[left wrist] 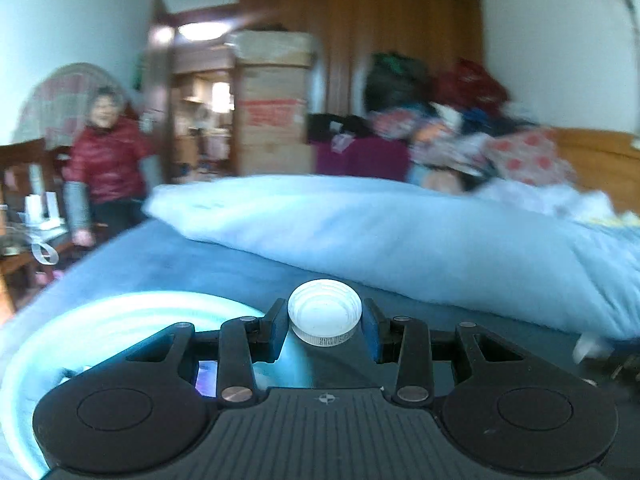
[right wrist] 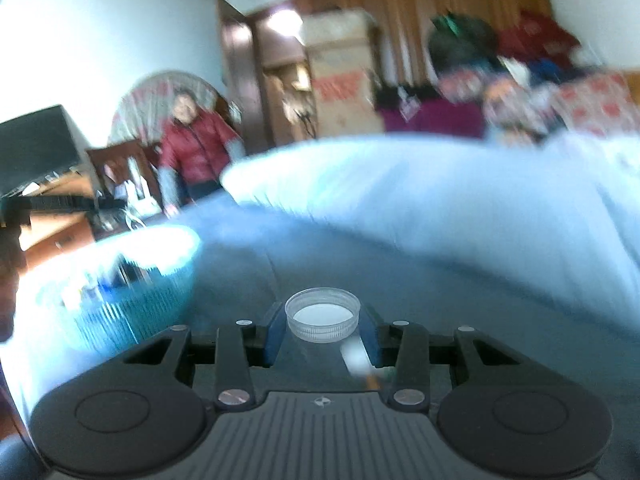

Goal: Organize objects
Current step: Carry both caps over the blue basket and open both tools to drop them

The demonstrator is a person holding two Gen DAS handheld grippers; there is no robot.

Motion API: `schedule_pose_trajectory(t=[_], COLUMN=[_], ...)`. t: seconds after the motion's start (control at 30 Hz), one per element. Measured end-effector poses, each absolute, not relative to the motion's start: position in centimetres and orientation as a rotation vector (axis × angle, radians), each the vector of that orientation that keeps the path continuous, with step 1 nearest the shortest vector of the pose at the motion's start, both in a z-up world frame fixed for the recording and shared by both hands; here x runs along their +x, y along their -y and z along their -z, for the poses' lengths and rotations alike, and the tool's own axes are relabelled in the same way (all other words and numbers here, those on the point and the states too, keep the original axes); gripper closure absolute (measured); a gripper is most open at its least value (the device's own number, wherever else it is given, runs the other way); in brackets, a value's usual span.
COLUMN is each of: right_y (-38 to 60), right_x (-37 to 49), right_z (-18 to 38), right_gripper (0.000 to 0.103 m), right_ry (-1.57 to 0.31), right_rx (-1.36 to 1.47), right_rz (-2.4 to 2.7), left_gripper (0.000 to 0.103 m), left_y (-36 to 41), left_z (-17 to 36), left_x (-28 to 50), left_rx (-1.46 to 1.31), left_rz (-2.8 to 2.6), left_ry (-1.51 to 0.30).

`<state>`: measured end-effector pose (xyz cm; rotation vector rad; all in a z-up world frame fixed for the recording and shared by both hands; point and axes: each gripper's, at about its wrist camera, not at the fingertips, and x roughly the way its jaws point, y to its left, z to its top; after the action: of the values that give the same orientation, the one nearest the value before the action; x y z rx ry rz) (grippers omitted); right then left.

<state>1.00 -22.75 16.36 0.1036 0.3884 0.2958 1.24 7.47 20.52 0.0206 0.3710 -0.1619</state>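
Observation:
My left gripper (left wrist: pixel 325 318) is shut on a white ribbed bottle cap (left wrist: pixel 325 312), held open side up above the near edge of a light blue basket (left wrist: pixel 100 320) on the bed. My right gripper (right wrist: pixel 322 324) is shut on a clear plastic cap (right wrist: pixel 322 314), also open side up, over the blue bed sheet (right wrist: pixel 440 300). The same basket (right wrist: pixel 132 280) lies to the left of the right gripper, blurred, with small items inside. A small whitish object (right wrist: pixel 354 354) lies on the sheet under the right gripper.
A pale blue folded duvet (left wrist: pixel 400 232) lies across the bed behind both grippers. Piled clothes (left wrist: pixel 460 132) and cardboard boxes (left wrist: pixel 272 112) stand beyond it. A person in a red jacket (left wrist: pixel 104 160) stands at the left by wooden furniture (right wrist: pixel 60 208).

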Motion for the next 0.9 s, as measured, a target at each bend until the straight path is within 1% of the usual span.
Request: schedule_pose_trajectory(t=[0.2, 0.4, 0.6, 0.9], right_y=[15.8, 6.7, -1.2, -8.5], right_x=[7.1, 12.3, 14.6, 14.6], right_z=[-25.1, -30.5, -32.7, -32.8], right_gripper=[0.06, 0.06, 0.06, 0.06], right_ry=[-0.321, -0.349, -0.401, -0.442], right_rx=[0.07, 0.018, -0.001, -0.07], right_rz=[-0.463, -0.631, -0.73, -0.789], left_gripper=[0.063, 0.063, 0.063, 0.063], left_y=[-16.1, -24.4, -27.1, -28.3], left_z=[-23.7, -24.9, -24.7, -23.3], left_x=[4.3, 6.1, 6.7, 7.1], left_rx=[-0.007, -0.07, -0.08, -0.108], left_rz=[-0.048, -0.194, -0.215, -0.222], left_ry=[-0.397, -0.447, -0.491, -0.509])
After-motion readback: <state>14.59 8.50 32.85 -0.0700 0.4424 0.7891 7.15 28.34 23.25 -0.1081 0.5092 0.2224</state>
